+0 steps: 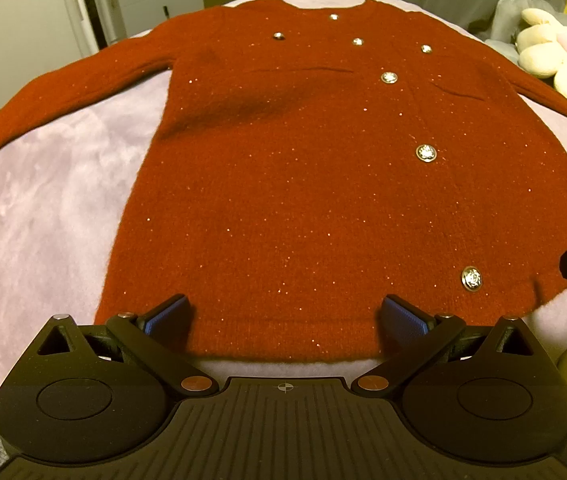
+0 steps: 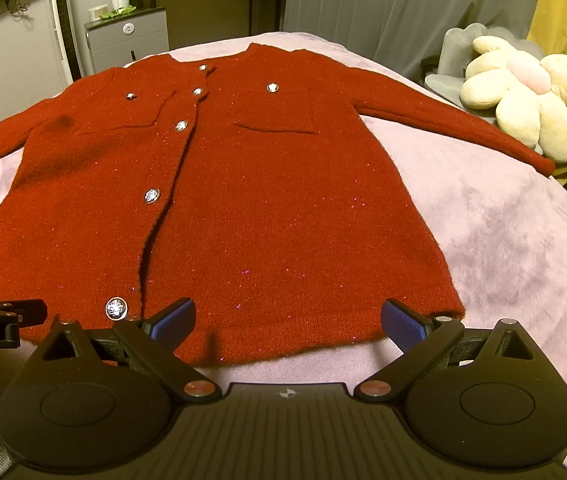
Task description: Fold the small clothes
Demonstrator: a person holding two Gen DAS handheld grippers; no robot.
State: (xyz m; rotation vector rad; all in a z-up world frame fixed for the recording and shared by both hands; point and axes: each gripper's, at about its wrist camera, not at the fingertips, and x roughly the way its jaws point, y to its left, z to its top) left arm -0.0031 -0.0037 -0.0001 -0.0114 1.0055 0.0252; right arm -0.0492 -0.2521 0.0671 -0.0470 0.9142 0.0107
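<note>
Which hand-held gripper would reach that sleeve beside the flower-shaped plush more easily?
Probably the right hand-held gripper: it hovers open over the cardigan hem nearer that sleeve. The left hand-held gripper sits toward the other side.

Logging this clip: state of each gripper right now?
Left gripper: open, holding nothing, at the red knit cardigan hem.
Right gripper: open, holding nothing.

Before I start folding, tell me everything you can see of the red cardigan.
The red cardigan is a fuzzy knit flecked with glitter, lying flat, front up and buttoned on the pink blanket. Round neckline away from the cameras, hem nearest. Silver buttons run down the placket; two chest pockets each carry one. Both sleeves are spread outward. A darker patch shows near one shoulder. The left gripper and right gripper hover open at the hem.
</note>
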